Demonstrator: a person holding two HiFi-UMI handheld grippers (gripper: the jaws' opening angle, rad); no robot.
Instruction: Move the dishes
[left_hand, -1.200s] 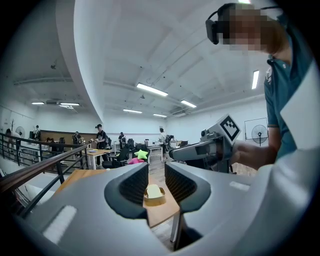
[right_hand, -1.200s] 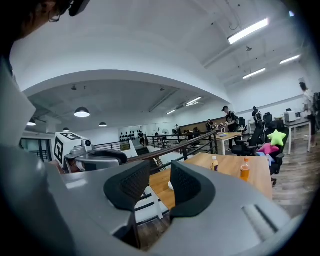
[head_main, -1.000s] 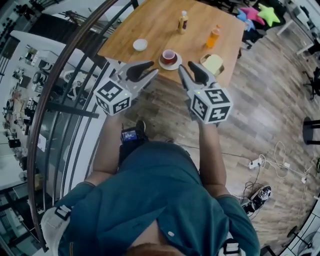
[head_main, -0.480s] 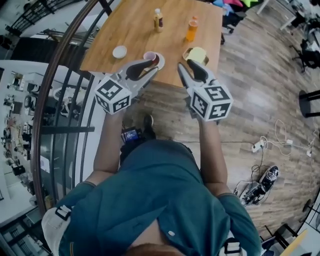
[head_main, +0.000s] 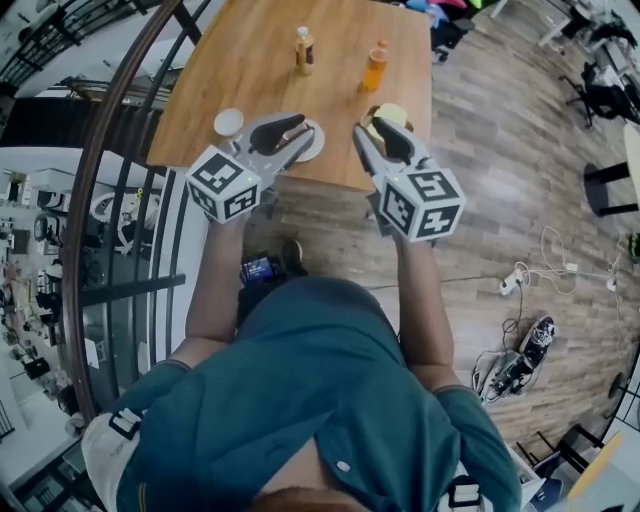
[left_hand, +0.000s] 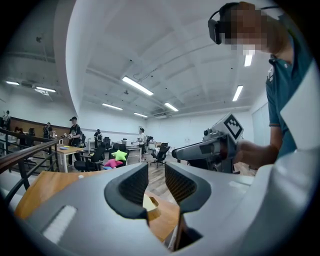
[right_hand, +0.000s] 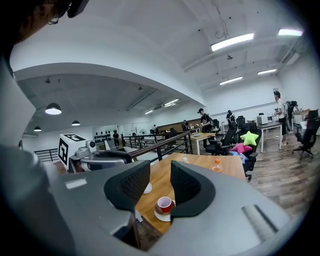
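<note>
Hand-held gripper on the left has its jaws drawn together with nothing between them, and its own view shows only a thin slit. The right hand-held gripper is closed and empty as well.

A red cup stands upright, mouth up, on a white saucer near the front edge of the wooden tabletop. Both pieces are round, with no long axis, and I cannot make out the cup's handle. From the head view the left hand-held gripper covers the cup, leaving only a sliver of saucer.

Left of the cup lies a small white dish. Right of the cup sits a wooden bowl with something yellow in it, partly hidden by the right jaws. Beyond the cup stand a dark bottle and an orange bottle, both upright.
</note>
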